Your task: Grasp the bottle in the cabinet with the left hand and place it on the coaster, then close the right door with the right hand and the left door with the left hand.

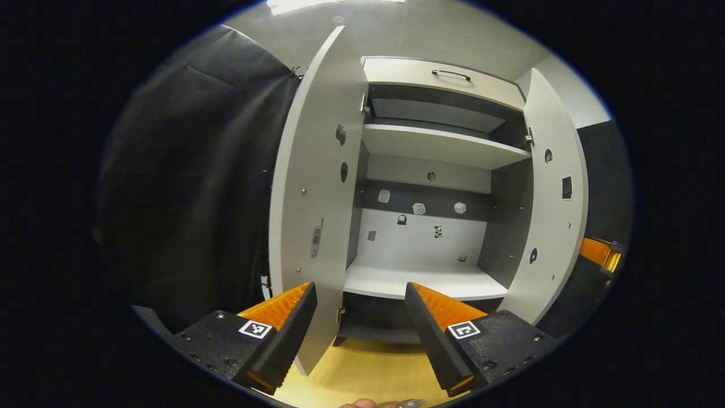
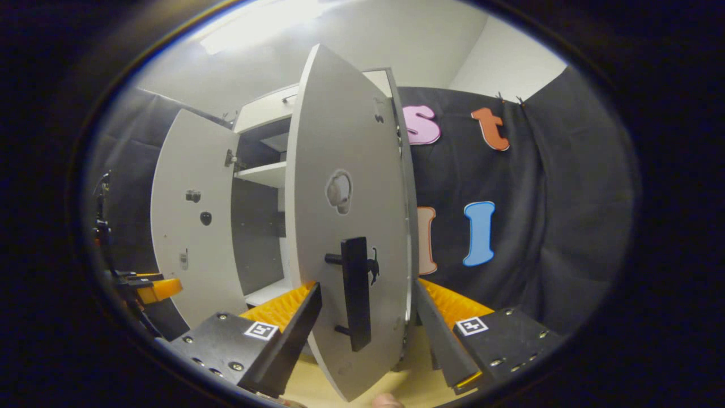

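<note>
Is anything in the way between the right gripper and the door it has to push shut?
Nothing visible is. In the right gripper view the right door stands open right ahead, its edge and black handle between the open fingers of the right gripper. Whether a finger touches it, I cannot tell.

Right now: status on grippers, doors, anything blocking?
Left gripper open, empty, facing the open grey cabinet. Right gripper open, straddling the right door near its black bar handle. Left door open. Nothing in the way.
</note>
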Tool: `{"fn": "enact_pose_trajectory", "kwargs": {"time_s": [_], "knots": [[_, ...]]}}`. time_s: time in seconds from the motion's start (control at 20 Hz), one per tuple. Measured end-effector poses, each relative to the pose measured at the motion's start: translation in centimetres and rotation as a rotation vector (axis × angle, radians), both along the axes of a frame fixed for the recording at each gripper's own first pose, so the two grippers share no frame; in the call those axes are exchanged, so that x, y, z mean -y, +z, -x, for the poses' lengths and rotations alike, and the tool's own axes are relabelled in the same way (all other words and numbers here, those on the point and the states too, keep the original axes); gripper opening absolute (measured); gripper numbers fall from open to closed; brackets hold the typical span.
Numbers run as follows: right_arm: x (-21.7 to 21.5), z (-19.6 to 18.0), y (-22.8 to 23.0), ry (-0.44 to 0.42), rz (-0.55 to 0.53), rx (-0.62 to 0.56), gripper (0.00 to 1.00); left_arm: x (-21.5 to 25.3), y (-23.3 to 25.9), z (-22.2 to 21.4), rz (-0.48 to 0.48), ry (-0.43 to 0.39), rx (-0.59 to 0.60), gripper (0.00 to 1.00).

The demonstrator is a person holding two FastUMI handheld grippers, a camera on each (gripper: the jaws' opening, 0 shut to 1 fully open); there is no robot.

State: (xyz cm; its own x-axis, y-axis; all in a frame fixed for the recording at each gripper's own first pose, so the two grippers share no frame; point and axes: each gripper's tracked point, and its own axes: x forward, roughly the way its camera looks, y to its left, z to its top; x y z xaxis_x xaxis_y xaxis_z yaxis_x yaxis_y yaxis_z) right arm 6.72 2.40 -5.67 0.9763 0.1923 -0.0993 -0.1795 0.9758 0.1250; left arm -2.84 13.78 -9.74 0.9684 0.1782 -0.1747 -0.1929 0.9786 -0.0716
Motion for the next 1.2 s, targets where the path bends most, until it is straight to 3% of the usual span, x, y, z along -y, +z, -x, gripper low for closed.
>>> {"fn": "enact_pose_trajectory", "kwargs": {"time_s": [0.05,0.1,0.25,0.3,0.35,0.4,0.5,0.8,0.85,0.9,0.95,1.2], "knots": [[-0.6,-0.4,0.0,0.014,-0.011,-0.003,0.98,-0.4,-0.1,0.2,-0.001,0.008,-0.003,0.93],[-1.2,-0.9,-0.2,0.027,-0.022,-0.011,0.98,-0.8,-0.2,0.3,-0.004,0.018,-0.003,0.96],[-1.8,-2.0,-0.6,0.039,-0.035,-0.018,0.98,-1.9,-0.4,0.9,-0.01,0.051,-0.003,0.97],[-1.8,-2.7,-0.6,0.031,-0.036,-0.02,0.98,-2.0,-0.4,1.0,-0.01,0.057,-0.004,0.93],[-1.6,-3.3,-0.8,0.02,-0.035,-0.023,0.98,-2.3,-0.4,1.2,-0.012,0.063,-0.004,0.97],[-1.6,-3.6,-0.9,0.023,-0.037,-0.024,0.98,-2.5,-0.5,1.2,-0.016,0.068,-0.004,0.93],[-2.0,-4.0,-0.8,0.027,-0.033,-0.014,0.99,-3.1,-0.6,1.3,-0.021,0.081,-0.004,0.97],[-4.3,-5.2,-0.3,0.027,0.076,0.058,1.0,-3.3,-1.1,0.6,0.005,0.084,-0.005,0.93],[-4.7,-5.4,-0.4,0.026,0.086,0.063,1.0,-3.4,-1.1,0.6,0.003,0.085,-0.002,0.97],[-5.2,-5.8,-0.5,0.026,0.092,0.064,1.0,-3.5,-1.1,0.7,-0.001,0.087,-0.001,0.93],[-5.6,-6.2,-0.6,0.028,0.092,0.061,1.0,-3.7,-1.0,1.0,-0.006,0.087,0.001,0.97],[-7.5,-7.8,-1.4,0.037,0.048,0.023,1.0,-5.7,-1.7,1.9,-0.039,0.115,-0.014,0.96]]}}
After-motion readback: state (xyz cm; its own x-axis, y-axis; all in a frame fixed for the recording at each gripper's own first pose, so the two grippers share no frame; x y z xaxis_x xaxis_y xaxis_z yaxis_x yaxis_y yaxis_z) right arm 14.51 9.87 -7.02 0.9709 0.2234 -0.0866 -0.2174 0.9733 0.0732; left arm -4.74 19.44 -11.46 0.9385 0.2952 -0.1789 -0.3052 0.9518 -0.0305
